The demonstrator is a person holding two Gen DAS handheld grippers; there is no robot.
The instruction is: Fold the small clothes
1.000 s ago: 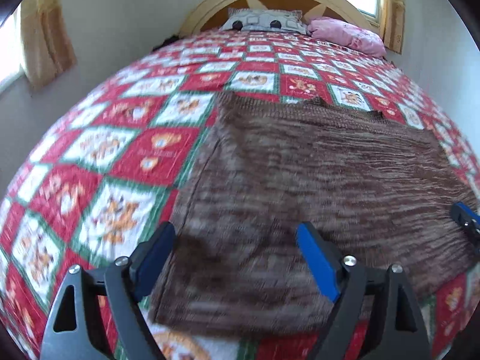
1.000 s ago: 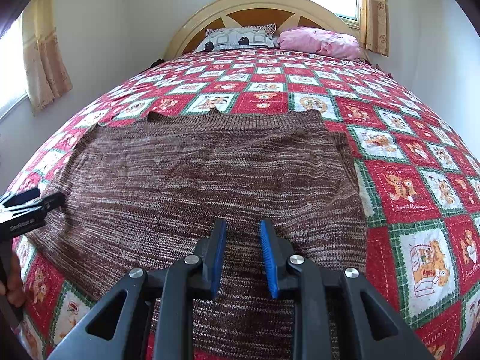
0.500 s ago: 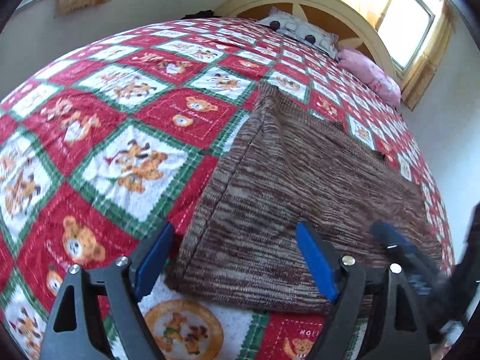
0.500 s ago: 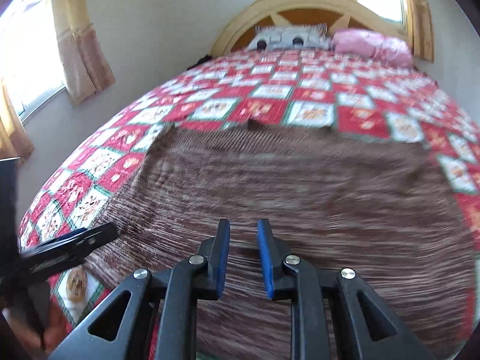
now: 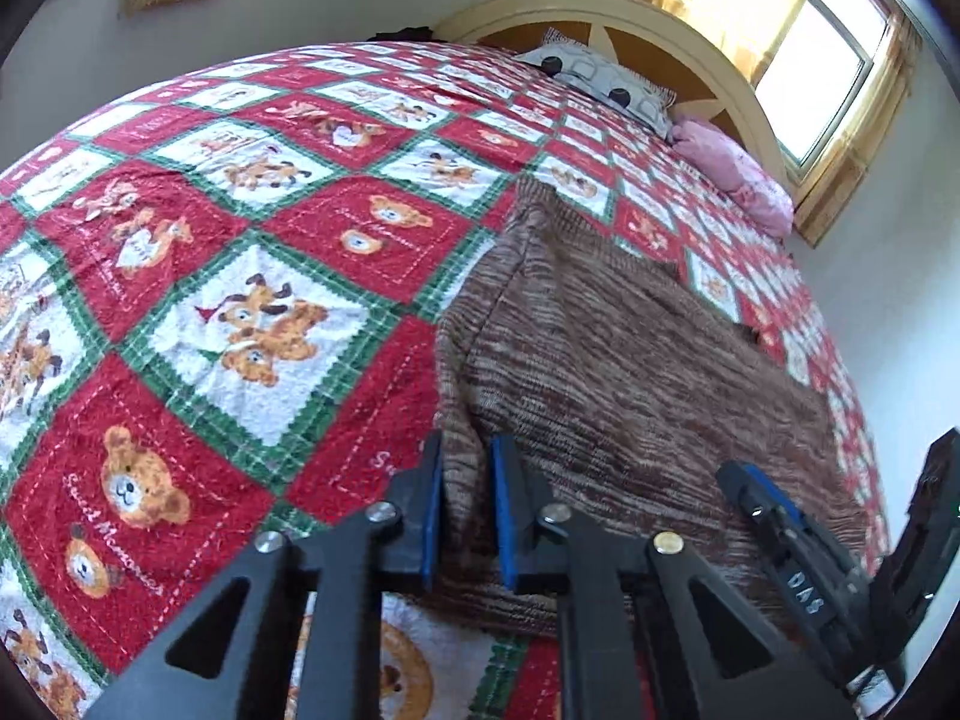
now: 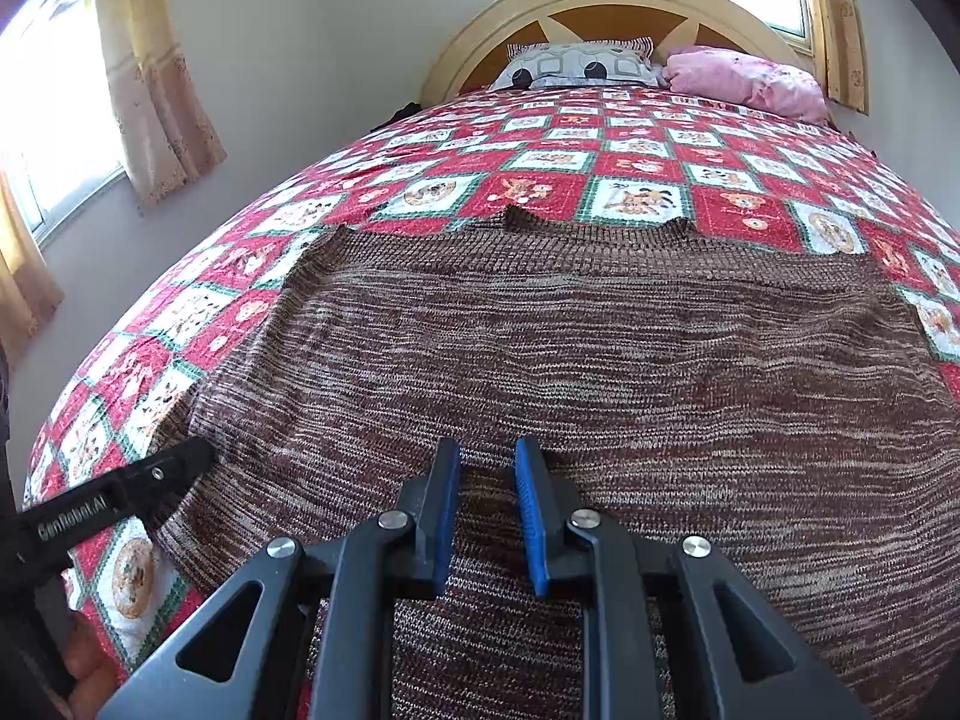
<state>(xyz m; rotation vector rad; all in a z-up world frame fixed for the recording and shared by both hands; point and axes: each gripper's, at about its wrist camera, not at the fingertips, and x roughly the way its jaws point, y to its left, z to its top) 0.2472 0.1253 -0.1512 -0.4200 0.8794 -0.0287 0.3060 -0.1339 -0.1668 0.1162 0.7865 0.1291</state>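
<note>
A brown knit garment lies spread flat on the bed; it also fills the right wrist view. My left gripper is shut on the garment's near left corner, with cloth bunched between its blue pads. It shows at the left of the right wrist view. My right gripper is shut on the garment's near edge, with knit cloth between its pads. It also shows at the right of the left wrist view.
The bed has a red, white and green teddy-bear quilt. A patterned pillow and a pink pillow lie by the curved headboard. Walls and curtained windows stand close on both sides.
My left gripper was open over the garment's left side; it moved to the near left corner and closed on it. My right gripper stayed shut on the near edge.
</note>
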